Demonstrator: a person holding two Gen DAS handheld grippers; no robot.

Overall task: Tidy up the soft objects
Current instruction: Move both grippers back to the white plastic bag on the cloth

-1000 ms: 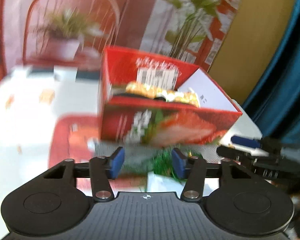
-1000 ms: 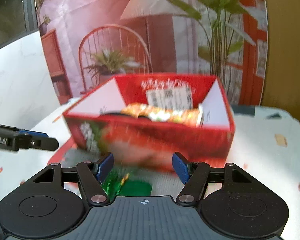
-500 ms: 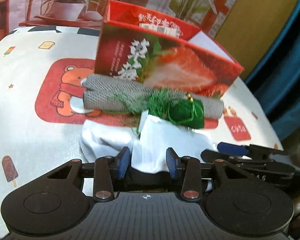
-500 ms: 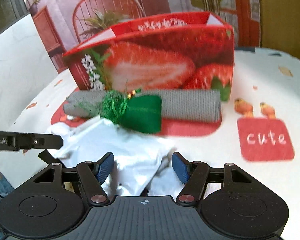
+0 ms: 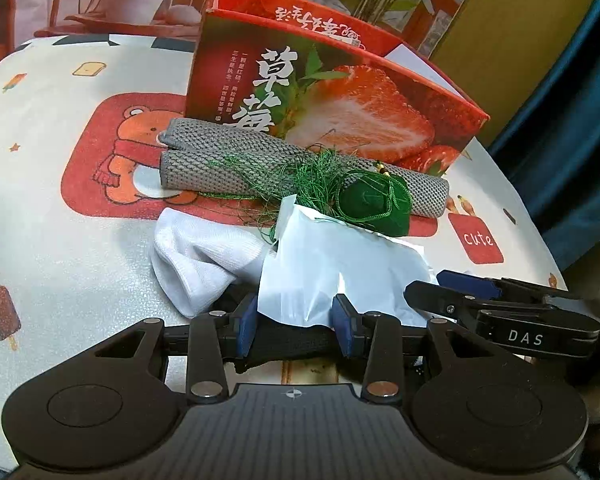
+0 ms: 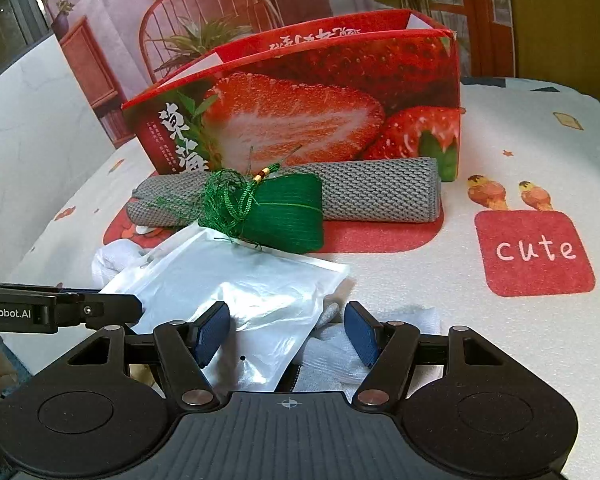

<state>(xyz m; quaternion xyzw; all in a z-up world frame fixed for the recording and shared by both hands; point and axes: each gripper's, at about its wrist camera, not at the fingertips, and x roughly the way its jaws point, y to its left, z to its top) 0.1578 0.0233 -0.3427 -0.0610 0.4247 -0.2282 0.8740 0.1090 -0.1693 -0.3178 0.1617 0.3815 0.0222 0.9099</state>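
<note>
Now the plastic bag [image 6: 236,300] lies between the right gripper's [image 6: 288,334] open pads.

A table [image 6: 520,360] has a white cloth with cartoon pictures. On it stands 1 red strawberry box [image 6: 300,108]. In front of the box lies a rolled gray mat [image 6: 372,192]. Near the front edge lie a white sock [image 5: 196,256] and a clear plastic bag [image 6: 244,292].

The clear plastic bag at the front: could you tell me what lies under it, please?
White cloth pokes out from under the plastic bag at its left and right edges. How far the cloth reaches beneath is covered.
</note>
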